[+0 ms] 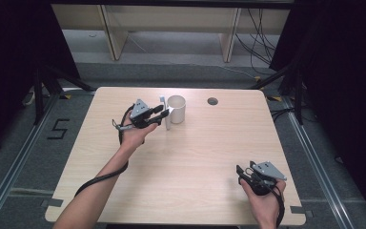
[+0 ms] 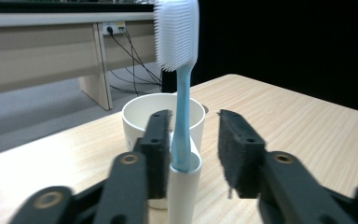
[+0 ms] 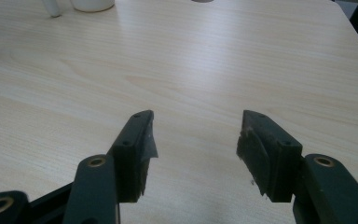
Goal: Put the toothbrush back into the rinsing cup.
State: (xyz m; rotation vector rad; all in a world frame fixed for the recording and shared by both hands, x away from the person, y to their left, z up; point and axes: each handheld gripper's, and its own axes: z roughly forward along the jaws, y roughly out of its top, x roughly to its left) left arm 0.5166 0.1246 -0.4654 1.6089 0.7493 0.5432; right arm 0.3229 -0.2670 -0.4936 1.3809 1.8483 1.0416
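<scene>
A light blue toothbrush (image 2: pixel 182 116) with a white bristle head stands upright in a narrow white tube holder (image 2: pixel 185 186). A white cup (image 2: pixel 140 116) stands just behind it. My left gripper (image 2: pixel 193 149) is open around the toothbrush stem: the left pad sits close beside the stem and the right pad stands well apart from it. From above, the left gripper (image 1: pixel 164 114) reaches the holder (image 1: pixel 167 124) beside the cup (image 1: pixel 177 109) at the table's far middle. My right gripper (image 3: pixel 196 140) is open over bare wood, with nothing between its pads, near the front right corner (image 1: pixel 244 171).
The light wooden table (image 1: pixel 195 152) has a round cable hole (image 1: pixel 213 101) right of the cup. The cup base (image 3: pixel 92 4) and holder base (image 3: pixel 52 7) show at the top of the right gripper view. Wooden furniture legs and cables lie on the floor beyond.
</scene>
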